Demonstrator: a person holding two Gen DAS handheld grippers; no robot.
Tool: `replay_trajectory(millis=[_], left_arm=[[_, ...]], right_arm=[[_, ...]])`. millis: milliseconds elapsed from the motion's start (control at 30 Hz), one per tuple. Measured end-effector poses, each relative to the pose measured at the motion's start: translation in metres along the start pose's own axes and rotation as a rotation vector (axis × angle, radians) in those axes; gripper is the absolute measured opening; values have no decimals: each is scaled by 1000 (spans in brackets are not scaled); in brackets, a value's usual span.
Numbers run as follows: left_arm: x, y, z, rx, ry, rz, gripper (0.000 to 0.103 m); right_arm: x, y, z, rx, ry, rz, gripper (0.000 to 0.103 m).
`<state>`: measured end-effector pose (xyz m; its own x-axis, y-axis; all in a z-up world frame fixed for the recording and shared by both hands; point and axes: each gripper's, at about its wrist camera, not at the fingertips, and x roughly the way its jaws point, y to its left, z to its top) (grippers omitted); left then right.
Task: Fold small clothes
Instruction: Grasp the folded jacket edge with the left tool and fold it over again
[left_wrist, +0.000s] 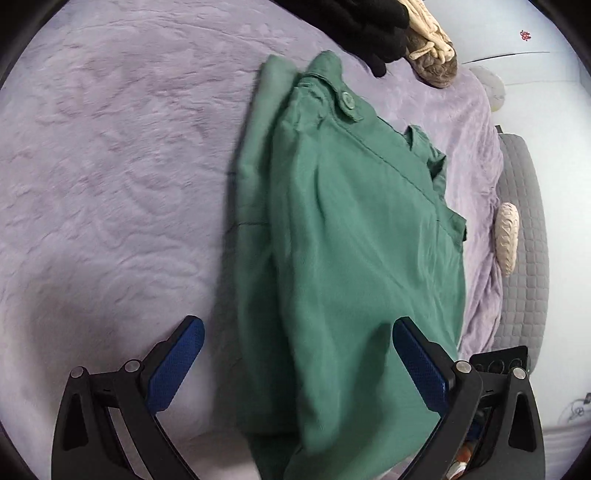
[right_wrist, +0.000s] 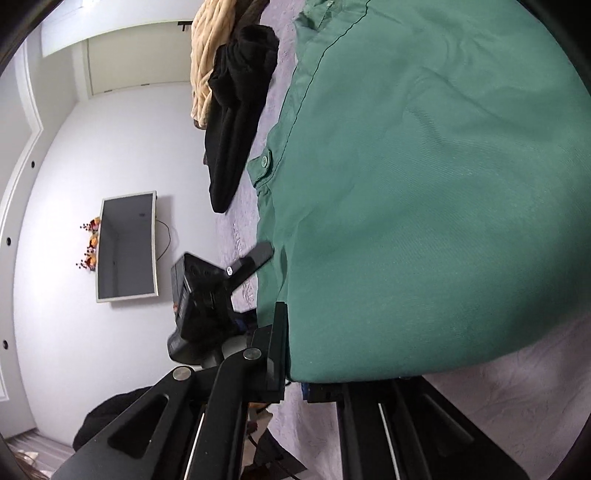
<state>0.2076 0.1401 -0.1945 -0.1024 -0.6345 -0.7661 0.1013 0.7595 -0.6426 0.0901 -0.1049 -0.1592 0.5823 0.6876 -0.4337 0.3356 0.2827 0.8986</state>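
Left hand-held gripper (left_wrist: 297, 341) hangs over the bed with its jaws wide apart, nothing pinched between them. Its blue pads (left_wrist: 177, 363) flank the near end of the green garment (left_wrist: 351, 258) — the cloth runs up between the two fingers and away from them, but neither pad presses on it.

That garment lies spread on the lilac blanket (left_wrist: 110, 166), folded lengthwise, a narrower layer showing along its left side. A buttoned tab (left_wrist: 346, 100) sits at its far end, near a black garment (left_wrist: 369, 29) and a beige knit (left_wrist: 432, 48) heaped at the top of the bed. A grey quilted cover (left_wrist: 521, 236) shows past the blanket's right edge.

Right hand-held gripper (right_wrist: 291, 354) is closed on the hem of the green garment (right_wrist: 424, 184). In the right wrist view the cloth's edge drops between its fingers, one black finger (right_wrist: 277, 350) standing against the fabric, the other hidden beneath it. From there the cloth fills most of the view, draped over the gripper's right side. Beyond its left edge part of the other gripper (right_wrist: 255, 260) shows, resting beside the cloth — and behind it a white wall with a mirror (right_wrist: 127, 245).
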Motion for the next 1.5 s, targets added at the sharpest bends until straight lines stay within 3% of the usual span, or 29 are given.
replay_trajectory(millis=[100, 200, 233, 300, 333, 367, 433, 567, 700, 867, 1100, 1267, 1400, 1500], left_arm=[[18, -14, 16, -2, 30, -67, 102], [36, -29, 25, 13, 41, -18, 102], [38, -32, 25, 23, 36, 7, 97], [41, -37, 24, 53, 24, 70, 76], [40, -36, 22, 69, 21, 107, 58], [41, -35, 23, 76, 21, 127, 40], [38, -30, 23, 55, 22, 89, 24], [22, -44, 19, 60, -22, 68, 18], [2, -77, 15, 100, -71, 32, 16], [-3, -136, 14, 162, -88, 10, 16], [28, -259, 7, 316, -78, -6, 16], [107, -344, -11, 491, -8, 127, 16], [187, -377, -26, 563, 54, 221, 16], [240, -384, -39, 603, 87, 333, 19]], right_arm=[[1, -15, -7, 9, 48, -52, 6], [-3, -27, -19, 9, 127, -145, 10], [-7, -27, -22, -9, 152, -182, 12], [-26, -24, -25, -63, 154, -233, 18], [-38, -23, -24, -91, 139, -250, 24], [-51, -20, -23, -120, 111, -271, 27], [-86, -11, -17, -202, -3, -339, 27], [-122, -10, 5, -303, -149, -463, 11], [-100, -42, 17, -336, -97, -554, 10], [-91, -75, 24, -244, -102, -490, 10], [-121, -108, 32, -74, -93, -257, 10], [-170, -128, 20, 3, -104, -96, 14], [-206, -152, 7, 55, -119, -65, 14], [-227, -167, 1, 87, -138, -69, 14]])
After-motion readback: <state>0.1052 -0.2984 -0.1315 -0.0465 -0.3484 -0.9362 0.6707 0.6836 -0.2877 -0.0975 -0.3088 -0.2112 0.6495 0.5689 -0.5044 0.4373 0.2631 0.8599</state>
